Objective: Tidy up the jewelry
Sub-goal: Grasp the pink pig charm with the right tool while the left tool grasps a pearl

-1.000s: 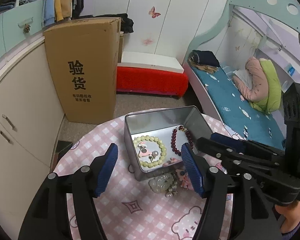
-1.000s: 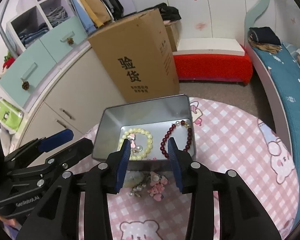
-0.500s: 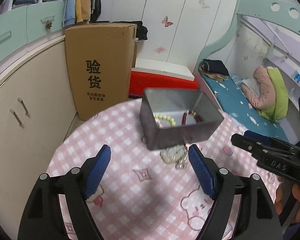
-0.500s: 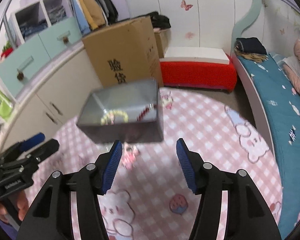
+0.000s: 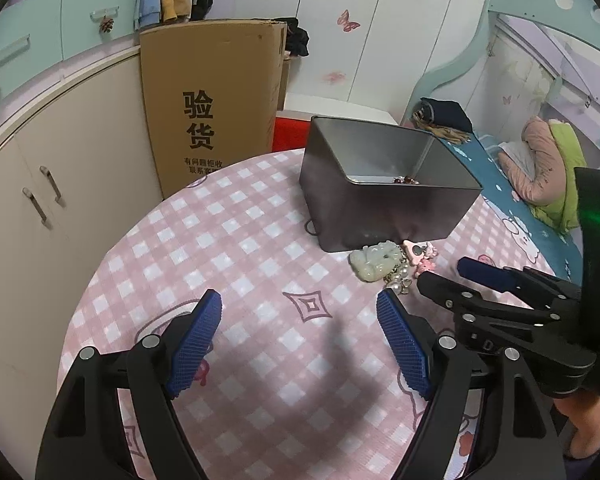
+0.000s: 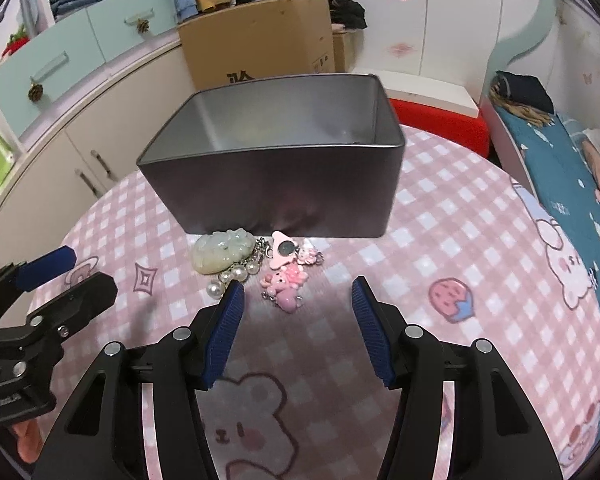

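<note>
A pink checked desk (image 5: 260, 240) is seen from the left view, with the left tongs (image 5: 300, 344) held open and empty short of the tin (image 5: 380, 208). From the right view, the right tongs (image 6: 296, 332) are spread open just before the pink charm (image 6: 286, 284) and jade pendant (image 6: 222, 250) lying against the tin; the charm should be straddled squarely before closing.

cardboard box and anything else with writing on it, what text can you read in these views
"验货": big black characters on the cardboard box, left wrist view.
Two lines of smaller print under them: too blurred to read surely.
Only the cut-off bottoms of the big characters show above the metal tin in the right wrist view: unreadable.
Embossed lettering on the left tongs: too small to read.
</note>
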A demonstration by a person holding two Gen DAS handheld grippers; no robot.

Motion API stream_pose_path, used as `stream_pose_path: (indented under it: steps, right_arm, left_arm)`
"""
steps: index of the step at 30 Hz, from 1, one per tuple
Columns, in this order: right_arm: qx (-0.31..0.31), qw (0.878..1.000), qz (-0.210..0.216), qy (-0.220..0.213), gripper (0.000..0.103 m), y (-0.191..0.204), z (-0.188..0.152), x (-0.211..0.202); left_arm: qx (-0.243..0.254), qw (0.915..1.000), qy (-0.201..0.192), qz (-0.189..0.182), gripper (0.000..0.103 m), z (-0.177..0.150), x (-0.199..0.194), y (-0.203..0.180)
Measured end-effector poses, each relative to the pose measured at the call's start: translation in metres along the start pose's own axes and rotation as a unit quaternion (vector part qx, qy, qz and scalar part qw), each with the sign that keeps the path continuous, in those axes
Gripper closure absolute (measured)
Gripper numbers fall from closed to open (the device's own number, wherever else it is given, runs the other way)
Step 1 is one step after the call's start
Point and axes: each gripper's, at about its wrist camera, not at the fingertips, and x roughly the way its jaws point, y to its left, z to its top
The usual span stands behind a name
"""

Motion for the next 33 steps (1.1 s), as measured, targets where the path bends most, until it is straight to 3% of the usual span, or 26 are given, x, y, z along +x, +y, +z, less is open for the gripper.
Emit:
stream_pose_path:
  steps: [3, 5, 7, 19, 26, 30, 31, 33]
  right_arm:
    - [-0.008, 1.0, -0.005, -0.003, 0.065, 0.002, 0.0, 0.003]
    - [-0.017, 1.0, -0.011, -0.006, 0.081, 0.002, 0.0, 0.004]
    - [-0.023, 1.0, -0.012, -0.008, 0.088, 0.0, -0.001, 0.002]
    - [0.038, 0.999, 0.01, -0.029, 0.088, -0.048, -0.035, -0.036]
    - [0.065, 0.997, 0.024, -0.026, 0.088, -0.065, -0.047, -0.035]
    - [0.067, 0.997, 0.031, -0.028, 0.088, -0.064, -0.049, -0.035]
    - [0.068, 0.997, 0.035, -0.029, 0.088, -0.065, -0.049, -0.035]
    - [0.07, 0.996, 0.04, -0.031, 0.088, -0.066, -0.049, -0.036]
  left_arm:
    - [0.0, 1.0, 0.003, -0.005, 0.026, 0.002, 0.002, 0.0]
    - [0.001, 1.0, 0.003, -0.008, 0.026, 0.002, 0.003, -0.001]
    - [0.002, 0.9999, 0.005, -0.013, 0.026, 0.003, 0.004, -0.003]
    - [0.023, 0.9992, 0.014, -0.03, 0.026, 0.002, 0.011, -0.027]
    - [0.044, 0.9986, 0.025, -0.011, 0.026, 0.001, 0.024, -0.052]
    - [0.047, 0.9983, 0.033, 0.001, 0.029, 0.005, 0.032, -0.062]
    - [0.049, 0.9982, 0.035, 0.003, 0.037, 0.005, 0.034, -0.065]
    - [0.049, 0.9979, 0.042, 0.003, 0.04, 0.006, 0.04, -0.07]
